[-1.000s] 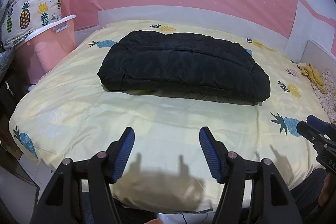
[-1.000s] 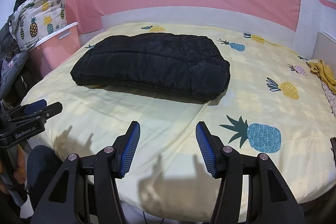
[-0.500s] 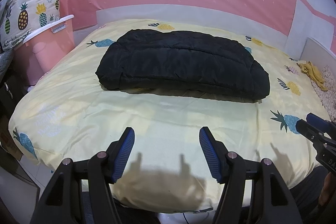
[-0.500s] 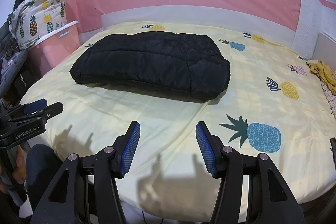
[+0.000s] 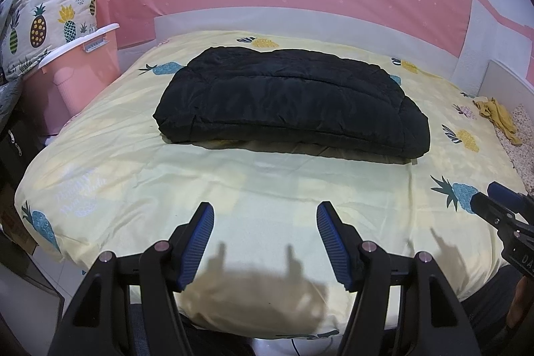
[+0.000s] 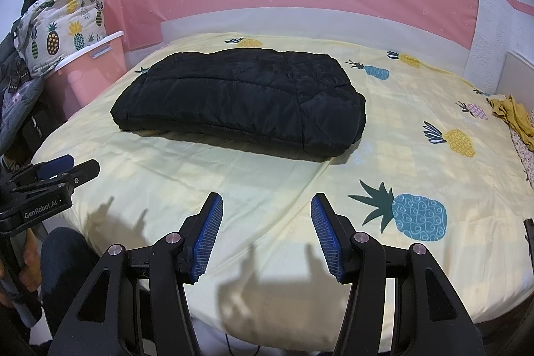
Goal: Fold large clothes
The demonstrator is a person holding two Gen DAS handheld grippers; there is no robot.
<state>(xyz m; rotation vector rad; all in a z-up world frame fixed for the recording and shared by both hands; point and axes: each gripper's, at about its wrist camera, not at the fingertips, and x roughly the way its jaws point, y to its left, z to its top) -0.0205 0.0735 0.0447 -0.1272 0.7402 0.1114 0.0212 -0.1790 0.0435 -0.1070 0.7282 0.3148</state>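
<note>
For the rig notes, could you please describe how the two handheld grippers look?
Both the left gripper and right gripper have matte black angular frames with silver pivot screws and two fingers faced with ribbed blue pads. The left one's side reads GenRobot.AI in white.

Right wrist view: my right gripper (image 6: 265,206) hangs over the near edge of the bed, jaws wide apart and holding nothing.

Ahead I see the folded black padded jacket (image 6: 240,104) lying flat on the yellow pineapple-print sheet (image 6: 417,155), well apart from my fingers. My left gripper (image 6: 66,167) pokes in at the left edge; I can't judge its jaws. A pink bin (image 6: 90,72) stands beside the bed, and a yellow cloth (image 6: 512,119) lies at the far right.
</note>
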